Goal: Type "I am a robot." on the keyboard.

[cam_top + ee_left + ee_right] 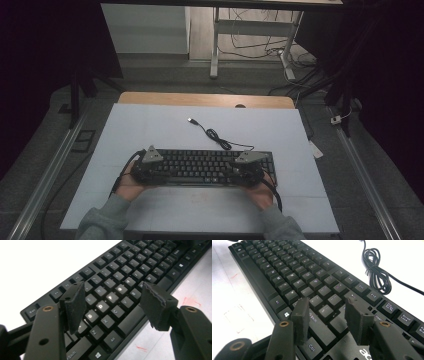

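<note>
A black keyboard (200, 166) lies across the near half of the white table top (150, 130). Its black cable (220, 139) runs off the back edge in a small coil and ends in a USB plug (191, 120). My left gripper (148, 167) hovers over the keyboard's left end, jaws open above the letter keys (110, 298), nothing between them. My right gripper (245, 169) hovers over the right end, jaws open above the keys near the right Shift (325, 310), also with nothing held. The coiled cable (375, 270) lies beyond the keyboard in the right gripper view.
A wooden strip (205, 100) borders the table's far edge. Beyond it stand desk legs (215, 45) and loose floor cables (260, 47). Metal rails (50, 170) run along both sides of the table. Faint red marks (191, 301) show on the surface in front of the keyboard.
</note>
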A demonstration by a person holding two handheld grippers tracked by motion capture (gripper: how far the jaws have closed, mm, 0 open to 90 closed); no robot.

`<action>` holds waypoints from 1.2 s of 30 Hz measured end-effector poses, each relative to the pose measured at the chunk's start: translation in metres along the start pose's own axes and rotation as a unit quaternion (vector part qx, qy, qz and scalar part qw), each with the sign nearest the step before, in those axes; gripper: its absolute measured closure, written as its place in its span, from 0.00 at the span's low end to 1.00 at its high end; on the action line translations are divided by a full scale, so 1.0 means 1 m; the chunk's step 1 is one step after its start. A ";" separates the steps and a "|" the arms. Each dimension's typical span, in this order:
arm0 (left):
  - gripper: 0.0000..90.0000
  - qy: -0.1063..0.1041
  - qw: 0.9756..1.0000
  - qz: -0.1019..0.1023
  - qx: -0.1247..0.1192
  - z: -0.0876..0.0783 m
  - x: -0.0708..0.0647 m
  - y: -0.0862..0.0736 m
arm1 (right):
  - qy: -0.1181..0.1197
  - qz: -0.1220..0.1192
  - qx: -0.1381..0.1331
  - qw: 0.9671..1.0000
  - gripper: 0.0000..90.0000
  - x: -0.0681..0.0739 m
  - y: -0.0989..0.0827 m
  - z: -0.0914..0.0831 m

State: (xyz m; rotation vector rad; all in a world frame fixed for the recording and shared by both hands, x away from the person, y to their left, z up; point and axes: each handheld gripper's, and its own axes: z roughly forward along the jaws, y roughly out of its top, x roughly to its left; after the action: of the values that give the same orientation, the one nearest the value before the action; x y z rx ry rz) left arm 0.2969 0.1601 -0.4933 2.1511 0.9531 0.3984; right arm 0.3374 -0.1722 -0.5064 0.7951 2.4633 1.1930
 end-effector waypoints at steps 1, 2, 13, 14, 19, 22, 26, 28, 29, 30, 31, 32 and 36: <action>0.42 -0.003 1.000 0.002 0.001 0.000 -0.001 0.000 | 0.000 0.000 0.000 1.000 0.61 0.000 0.000 0.000; 0.42 -0.008 1.000 0.002 0.000 0.001 -0.002 0.000 | 0.000 0.000 0.001 1.000 0.61 0.000 0.000 0.000; 0.60 -0.035 0.999 0.020 0.004 0.005 -0.012 0.001 | -0.002 -0.001 0.003 1.000 0.61 0.000 0.000 0.001; 0.65 -0.038 0.999 0.022 0.005 0.006 -0.013 0.001 | -0.002 -0.001 0.003 1.000 0.61 0.000 0.000 0.001; 0.87 -0.053 0.998 0.034 0.015 0.009 -0.017 0.001 | -0.002 -0.001 0.003 1.000 0.61 0.000 -0.001 0.001; 0.96 -0.062 0.997 0.041 0.022 0.012 -0.020 0.001 | -0.002 -0.002 0.004 1.000 0.61 0.000 -0.001 0.002; 0.99 -0.069 0.996 0.049 0.027 0.015 -0.023 0.001 | -0.002 -0.002 0.005 1.000 0.61 0.000 -0.001 0.002; 0.99 -0.069 0.996 0.050 0.029 0.016 -0.023 0.000 | -0.002 -0.002 0.004 1.000 0.60 0.000 -0.001 0.002; 0.99 -0.068 0.996 0.051 0.030 0.017 -0.024 0.000 | -0.002 -0.003 0.005 1.000 0.60 0.000 -0.001 0.002; 0.99 -0.069 0.996 0.051 0.032 0.018 -0.024 0.000 | -0.002 -0.003 0.006 1.000 0.60 0.000 -0.001 0.002; 0.99 -0.069 0.996 0.051 0.033 0.019 -0.024 0.000 | -0.002 -0.004 0.006 1.000 0.60 0.000 -0.001 0.002; 0.99 -0.068 0.996 0.050 0.033 0.020 -0.024 -0.001 | -0.001 -0.002 0.004 1.000 0.60 0.000 -0.001 0.003; 0.99 -0.065 0.996 0.050 0.037 0.023 -0.025 -0.001 | -0.002 -0.004 0.007 1.000 0.60 0.000 -0.001 0.003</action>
State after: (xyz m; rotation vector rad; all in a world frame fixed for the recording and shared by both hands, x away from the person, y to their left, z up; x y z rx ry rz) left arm 0.2915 0.1308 -0.5092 2.2695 0.8012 0.2721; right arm 0.3383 -0.1707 -0.5089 0.7909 2.4714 1.1718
